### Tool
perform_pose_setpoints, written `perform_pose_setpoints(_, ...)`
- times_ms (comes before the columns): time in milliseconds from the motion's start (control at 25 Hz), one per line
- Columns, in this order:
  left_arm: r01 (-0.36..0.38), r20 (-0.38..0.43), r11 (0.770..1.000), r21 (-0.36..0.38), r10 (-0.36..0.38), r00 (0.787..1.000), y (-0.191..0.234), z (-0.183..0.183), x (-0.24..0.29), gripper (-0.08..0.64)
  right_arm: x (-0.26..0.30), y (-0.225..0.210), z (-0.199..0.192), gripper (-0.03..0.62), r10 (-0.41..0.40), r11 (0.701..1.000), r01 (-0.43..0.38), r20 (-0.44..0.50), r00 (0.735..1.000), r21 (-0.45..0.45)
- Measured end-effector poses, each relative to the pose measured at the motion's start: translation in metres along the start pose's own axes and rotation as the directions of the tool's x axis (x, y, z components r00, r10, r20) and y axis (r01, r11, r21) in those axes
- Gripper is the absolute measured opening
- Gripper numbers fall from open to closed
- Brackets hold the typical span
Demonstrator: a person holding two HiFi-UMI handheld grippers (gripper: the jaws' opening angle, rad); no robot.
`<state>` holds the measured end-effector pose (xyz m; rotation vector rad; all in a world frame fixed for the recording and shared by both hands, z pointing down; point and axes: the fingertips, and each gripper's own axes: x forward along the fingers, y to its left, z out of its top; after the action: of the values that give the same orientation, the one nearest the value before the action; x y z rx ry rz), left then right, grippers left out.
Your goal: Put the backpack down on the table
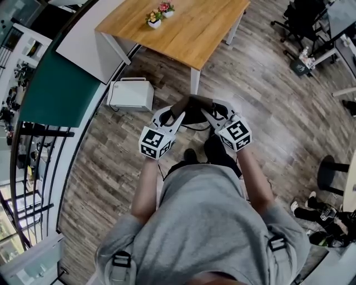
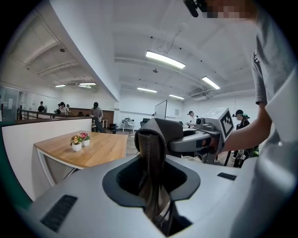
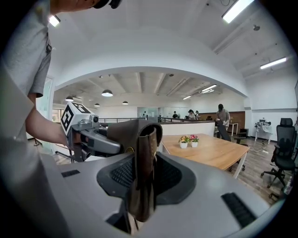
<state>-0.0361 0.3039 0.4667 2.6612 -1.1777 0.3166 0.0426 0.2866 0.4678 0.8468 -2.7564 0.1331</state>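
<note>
A dark brown leather backpack (image 1: 194, 113) hangs in the air in front of me, above the wood floor and short of the table. My left gripper (image 1: 171, 116) is shut on its left side, where a brown leather strap (image 2: 150, 158) runs down between the jaws. My right gripper (image 1: 214, 116) is shut on the right side, clamping a folded leather edge (image 3: 142, 162). Each gripper shows in the other's view, the right gripper (image 2: 205, 135) and the left gripper (image 3: 89, 135), close together at the same height. The wooden table (image 1: 183, 33) stands ahead, beyond the backpack.
Two small flower pots (image 1: 158, 15) sit on the table's far side. A white box (image 1: 131, 94) stands on the floor left of the table leg. Office chairs (image 1: 303, 19) are at the upper right, a black stool (image 1: 334, 170) at the right. A curved railing (image 1: 33, 167) runs along the left.
</note>
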Motion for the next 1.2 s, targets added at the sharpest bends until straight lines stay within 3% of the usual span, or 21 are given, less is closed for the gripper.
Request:
perform_pose_setpoints(360,-0.009,0.004,1.0,0.015,0.009,1.0,0.019,0.013,0.026,0.104,0.014,-0.031,0.007,0.111,-0.005,1.0,0.005,0.015,1.0,-0.001)
perform_pose_setpoints(1200,-0.101,-0.033,0.995,0.017,0.102,0.994,0.075,0.047,0.131,0.104,0.063,-0.152,0.015,0.112,0.092,0.996,-0.092,0.022,0.996,0.015)
